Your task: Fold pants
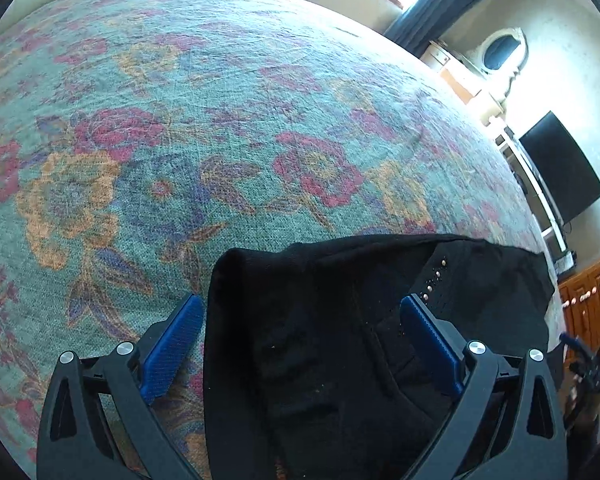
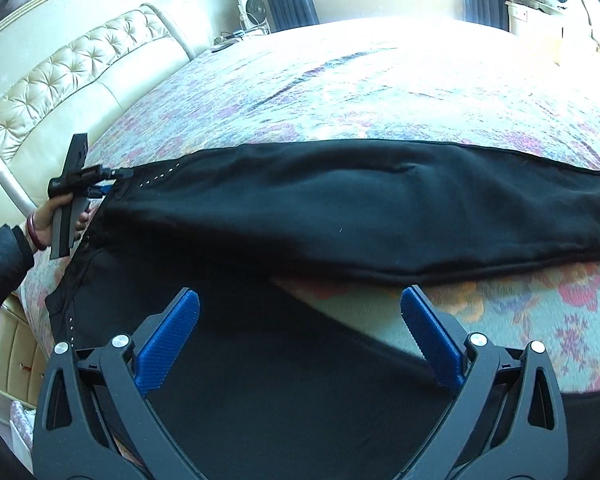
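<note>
My left wrist camera looks down close over the waist end of the pants (image 1: 340,340) on the bedspread (image 1: 220,120). My right wrist camera faces across the bed, sharing those pants and my left gripper (image 2: 108,184).

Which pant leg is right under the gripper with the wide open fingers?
The near leg, the one hanging toward the bed's edge, lies under the open right gripper. The far leg stretches flat across the flowery bedspread, farther away.
</note>
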Tool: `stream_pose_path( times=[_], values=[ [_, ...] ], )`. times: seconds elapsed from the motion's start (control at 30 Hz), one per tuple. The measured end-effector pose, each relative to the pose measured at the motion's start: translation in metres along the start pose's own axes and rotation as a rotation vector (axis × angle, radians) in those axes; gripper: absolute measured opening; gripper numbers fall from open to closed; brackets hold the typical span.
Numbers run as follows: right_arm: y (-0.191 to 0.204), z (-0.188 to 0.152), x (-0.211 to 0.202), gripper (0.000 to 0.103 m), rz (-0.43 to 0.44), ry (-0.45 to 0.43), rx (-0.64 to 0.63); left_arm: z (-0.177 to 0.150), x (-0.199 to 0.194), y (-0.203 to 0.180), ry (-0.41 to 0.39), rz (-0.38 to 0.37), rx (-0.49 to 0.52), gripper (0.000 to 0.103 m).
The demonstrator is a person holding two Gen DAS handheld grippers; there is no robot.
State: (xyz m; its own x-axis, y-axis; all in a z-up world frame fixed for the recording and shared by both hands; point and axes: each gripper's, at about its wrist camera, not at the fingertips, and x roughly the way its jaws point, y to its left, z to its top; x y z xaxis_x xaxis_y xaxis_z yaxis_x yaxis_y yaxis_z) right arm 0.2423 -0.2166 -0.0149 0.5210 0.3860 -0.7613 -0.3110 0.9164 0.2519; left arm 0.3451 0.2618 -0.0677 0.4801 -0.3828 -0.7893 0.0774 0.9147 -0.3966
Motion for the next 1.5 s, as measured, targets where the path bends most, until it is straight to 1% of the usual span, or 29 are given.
stream_pose_path(
  times=[0.03,0.07,0.1,0.13,0.17,0.23,0.27,0.33,0.37,0.43,0.5,0.57,0.67,0.7,0.73,0.77,0.8,0.87,0.93,1.0,1.07,1.13,1.17,1.2,1.23,1.3,1.33,1.4,1.5],
  values=[
    [-0.009,0.009,0.006,0.101,0.010,0.013,0.013,0.000,0.000,-0.004,-0.001,0.016,0.018,0.098],
    [-0.018,0.017,0.012,0.101,0.009,0.025,0.029,-0.002,0.000,-0.008,-0.004,0.022,0.037,0.095],
    [-0.027,0.024,0.016,0.101,0.005,0.030,0.041,0.000,0.002,-0.010,-0.008,0.027,0.060,0.073],
    [-0.034,0.031,0.019,0.101,0.008,0.033,0.047,0.000,0.003,-0.012,-0.017,0.070,0.087,0.056],
    [-0.041,0.036,0.022,0.101,-0.006,0.039,0.049,0.001,0.004,-0.009,-0.020,0.120,0.084,0.030],
    [-0.049,0.046,0.027,0.101,-0.026,0.045,0.035,0.004,0.001,0.005,-0.029,0.040,0.001,0.022],
    [-0.052,0.050,0.029,0.101,-0.033,0.044,0.024,0.004,0.000,0.009,-0.028,0.013,-0.023,0.017],
    [-0.061,0.057,0.033,0.101,-0.044,0.051,0.011,0.002,-0.002,0.011,-0.031,-0.002,-0.020,0.014],
    [-0.065,0.063,0.036,0.101,-0.037,0.051,0.005,0.001,-0.002,0.010,-0.033,-0.005,-0.013,0.010],
    [-0.073,0.075,0.039,0.101,-0.044,0.044,-0.010,0.000,-0.004,0.008,-0.044,-0.017,-0.012,0.008],
    [-0.081,0.089,0.045,0.101,-0.041,0.040,-0.054,0.000,-0.006,0.009,-0.053,-0.030,-0.021,0.008],
    [-0.089,0.106,0.055,0.101,-0.066,0.054,-0.131,-0.001,-0.007,0.011,-0.058,-0.049,-0.036,0.008],
    [-0.096,0.127,0.074,0.101,-0.077,0.100,-0.247,-0.001,-0.001,0.012,-0.045,-0.046,-0.057,0.008],
    [-0.097,0.133,0.080,0.096,-0.084,0.108,-0.292,-0.001,0.000,0.012,-0.046,-0.043,-0.059,0.008],
    [-0.097,0.137,0.086,0.081,-0.071,0.127,-0.328,-0.002,0.002,0.012,-0.047,-0.040,-0.058,0.008],
    [-0.097,0.141,0.093,0.071,-0.057,0.156,-0.360,-0.002,0.002,0.012,-0.048,-0.040,-0.058,0.008],
    [-0.096,0.144,0.101,0.057,-0.042,0.191,-0.386,-0.003,0.003,0.013,-0.049,-0.044,-0.061,0.008],
    [-0.092,0.147,0.117,0.056,-0.031,0.256,-0.438,-0.002,0.003,0.015,-0.048,-0.055,-0.066,0.008],
    [-0.088,0.148,0.128,0.056,-0.054,0.280,-0.501,-0.001,0.003,0.015,-0.039,-0.054,-0.061,0.008],
    [-0.087,0.151,0.138,0.056,-0.035,0.313,-0.522,0.001,0.004,0.014,-0.024,-0.049,-0.051,0.008],
    [-0.090,0.151,0.150,0.047,-0.023,0.371,-0.513,0.004,0.006,0.014,-0.008,-0.045,-0.048,0.008],
    [-0.090,0.150,0.155,0.039,-0.017,0.394,-0.498,0.007,0.008,0.012,0.005,-0.037,-0.047,0.009],
    [-0.087,0.149,0.154,0.024,-0.010,0.399,-0.502,0.008,0.009,0.011,0.008,-0.032,-0.045,0.010],
    [-0.083,0.147,0.151,0.013,-0.016,0.392,-0.523,0.008,0.009,0.010,0.010,-0.025,-0.037,0.009],
    [-0.076,0.144,0.147,0.009,-0.039,0.378,-0.554,0.008,0.008,0.007,0.005,-0.018,-0.025,0.009],
    [-0.066,0.138,0.138,0.008,-0.082,0.340,-0.591,0.006,0.005,0.003,-0.015,-0.010,0.000,0.008],
    [-0.062,0.134,0.130,0.008,-0.103,0.309,-0.607,0.005,0.001,0.003,-0.034,-0.017,-0.006,0.008],
    [-0.056,0.128,0.110,0.008,-0.135,0.237,-0.621,0.003,-0.010,0.003,-0.090,-0.053,-0.031,0.008],
    [-0.043,0.114,0.068,0.008,-0.176,0.112,-0.647,-0.003,-0.035,-0.006,-0.165,-0.111,-0.011,0.008]
  ],
)
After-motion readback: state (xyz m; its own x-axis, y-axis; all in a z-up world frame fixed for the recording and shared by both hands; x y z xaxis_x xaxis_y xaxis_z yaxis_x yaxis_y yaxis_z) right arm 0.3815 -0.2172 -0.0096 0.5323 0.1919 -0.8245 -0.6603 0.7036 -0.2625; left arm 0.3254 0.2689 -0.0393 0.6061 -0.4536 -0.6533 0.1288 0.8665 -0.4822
